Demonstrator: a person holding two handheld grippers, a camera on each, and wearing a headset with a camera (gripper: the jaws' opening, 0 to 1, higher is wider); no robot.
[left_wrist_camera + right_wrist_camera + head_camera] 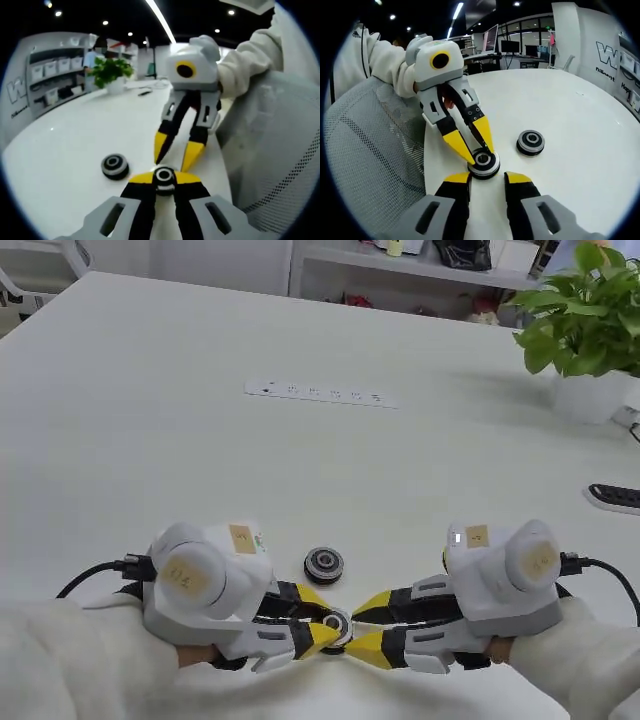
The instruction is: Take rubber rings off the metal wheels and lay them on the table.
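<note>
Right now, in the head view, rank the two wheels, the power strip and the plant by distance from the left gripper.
1. Near wheel, at the left gripper's jaws.
2. Loose wheel, just beyond it on the table.
3. Power strip, mid-table.
4. Plant, far right corner.

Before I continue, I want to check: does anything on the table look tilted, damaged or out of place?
Nothing stands out. The gripped wheel lies flat on the table in the left gripper, the free wheel flat beside it, dark rings on both. The right gripper is open.
</note>
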